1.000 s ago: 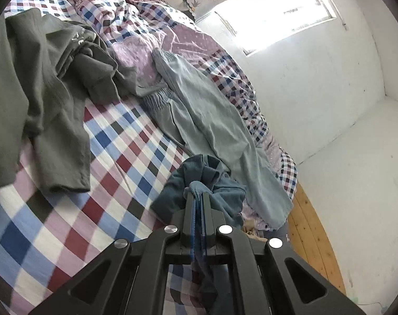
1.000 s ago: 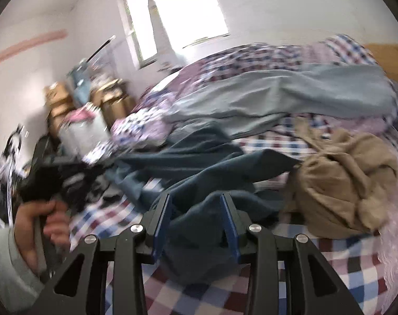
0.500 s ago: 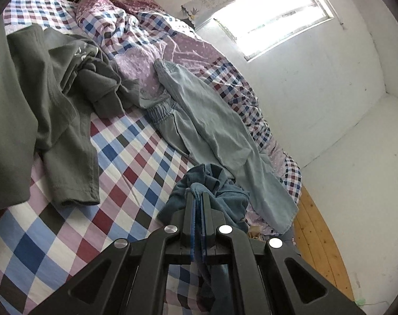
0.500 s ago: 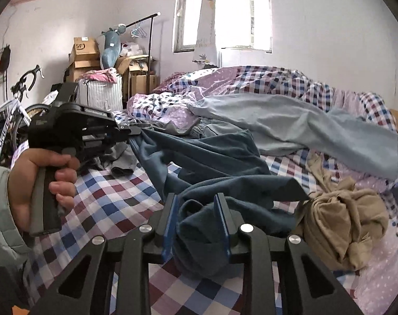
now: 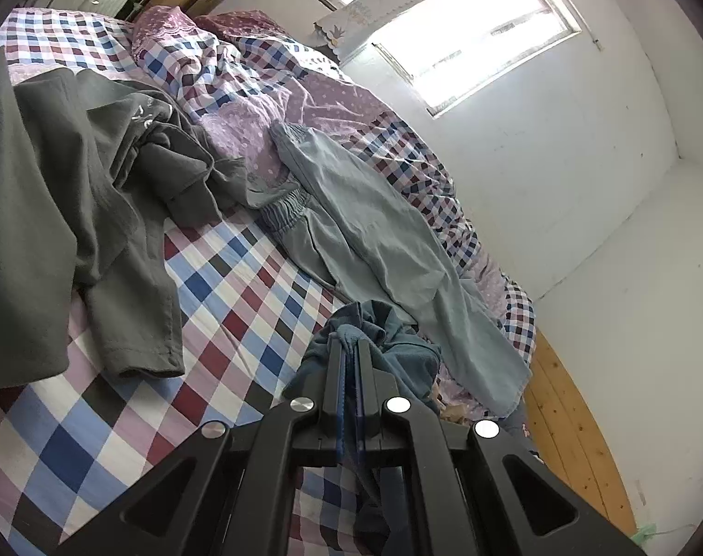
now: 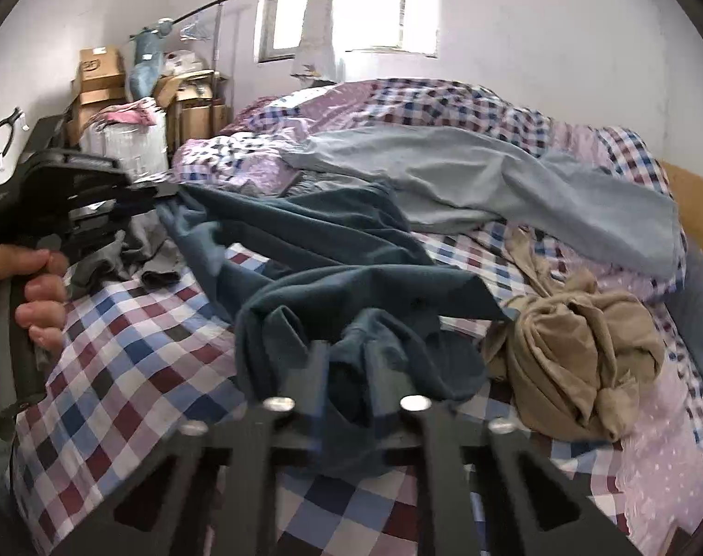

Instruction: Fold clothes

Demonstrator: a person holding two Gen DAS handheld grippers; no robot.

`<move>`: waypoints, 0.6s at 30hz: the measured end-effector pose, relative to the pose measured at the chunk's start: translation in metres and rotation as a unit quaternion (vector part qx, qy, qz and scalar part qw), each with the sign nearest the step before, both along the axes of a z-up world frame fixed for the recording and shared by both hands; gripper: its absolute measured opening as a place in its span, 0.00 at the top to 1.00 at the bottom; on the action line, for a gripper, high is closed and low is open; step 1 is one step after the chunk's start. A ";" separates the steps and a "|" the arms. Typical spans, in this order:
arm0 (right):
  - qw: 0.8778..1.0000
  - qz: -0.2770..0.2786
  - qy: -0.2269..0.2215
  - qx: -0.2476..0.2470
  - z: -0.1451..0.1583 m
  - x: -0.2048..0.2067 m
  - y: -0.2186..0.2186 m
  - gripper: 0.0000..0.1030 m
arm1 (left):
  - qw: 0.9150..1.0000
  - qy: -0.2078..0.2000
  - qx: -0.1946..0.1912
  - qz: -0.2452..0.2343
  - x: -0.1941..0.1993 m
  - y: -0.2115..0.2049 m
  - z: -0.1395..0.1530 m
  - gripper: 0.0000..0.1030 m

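Observation:
A dark teal garment [image 6: 333, 250] hangs stretched over the checked bed [image 6: 134, 356] between both grippers. My left gripper [image 5: 350, 347] is shut on a bunched edge of the teal garment [image 5: 388, 338], fabric trailing down between its fingers. In the right wrist view that left gripper [image 6: 164, 192] shows at the far left, held by a hand [image 6: 27, 287]. My right gripper [image 6: 349, 361] is shut on a thick wad of the same garment near the bed's front; its fingers look blurred.
Light grey-blue trousers [image 5: 379, 231] lie across the bed. A dark grey hoodie [image 5: 73, 213] sprawls at the left, a crumpled tan garment [image 6: 578, 352] at the right. Cardboard boxes [image 6: 97, 74] and a clothes rack stand by the window. Wooden floor [image 5: 569, 421] runs beside the bed.
My right gripper's fingers have closed in on the teal fabric. The left gripper has pulled its edge up and away, stretching the garment out between the two.

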State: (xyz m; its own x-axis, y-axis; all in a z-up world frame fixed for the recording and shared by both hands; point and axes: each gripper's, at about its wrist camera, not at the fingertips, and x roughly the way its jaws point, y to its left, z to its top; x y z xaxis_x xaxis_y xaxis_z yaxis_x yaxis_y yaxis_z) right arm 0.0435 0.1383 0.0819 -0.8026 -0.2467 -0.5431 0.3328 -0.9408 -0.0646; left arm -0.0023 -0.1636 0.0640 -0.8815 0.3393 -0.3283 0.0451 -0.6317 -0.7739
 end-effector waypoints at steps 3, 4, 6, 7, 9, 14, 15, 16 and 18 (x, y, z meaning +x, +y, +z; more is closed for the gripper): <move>0.999 -0.036 0.005 -0.019 0.005 -0.004 0.018 0.94 | 1.000 0.001 0.002 0.004 0.001 -0.003 0.000 0.98; 0.998 -0.055 0.010 -0.028 0.008 -0.006 0.028 0.94 | 1.000 0.001 0.003 0.006 0.001 -0.004 0.000 0.98; 0.995 -0.093 0.018 -0.044 0.013 -0.010 0.048 0.94 | 1.000 0.002 0.003 0.010 0.002 -0.006 0.001 0.98; 0.991 -0.118 0.021 -0.054 0.015 -0.012 0.062 0.94 | 1.000 0.002 0.003 0.012 0.002 -0.007 0.001 0.98; 0.984 -0.161 0.024 -0.070 0.017 -0.015 0.086 0.95 | 1.000 0.001 0.004 0.016 0.003 -0.009 0.001 0.98; 0.960 -0.259 0.002 -0.110 0.010 -0.023 0.139 0.94 | 1.000 0.000 0.001 0.022 0.004 -0.011 0.001 0.98; 0.953 -0.278 -0.010 -0.119 0.006 -0.025 0.148 0.94 | 1.000 -0.001 0.001 0.024 0.004 -0.012 0.001 0.98; 0.947 -0.292 -0.024 -0.129 0.000 -0.027 0.155 0.94 | 1.000 -0.002 0.002 0.024 0.004 -0.012 0.000 0.98; 0.942 -0.308 -0.043 -0.129 -0.008 -0.028 0.160 0.91 | 1.000 -0.004 0.004 0.025 0.004 -0.013 -0.001 0.98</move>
State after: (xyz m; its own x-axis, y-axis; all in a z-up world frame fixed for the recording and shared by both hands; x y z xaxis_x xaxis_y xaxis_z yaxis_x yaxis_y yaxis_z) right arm 0.0152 0.2985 0.0740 -0.7927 0.1190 -0.5979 -0.2880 -0.9375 0.1952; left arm 0.0013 -0.1765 0.0629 -0.8951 0.2965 -0.3329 0.0830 -0.6228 -0.7779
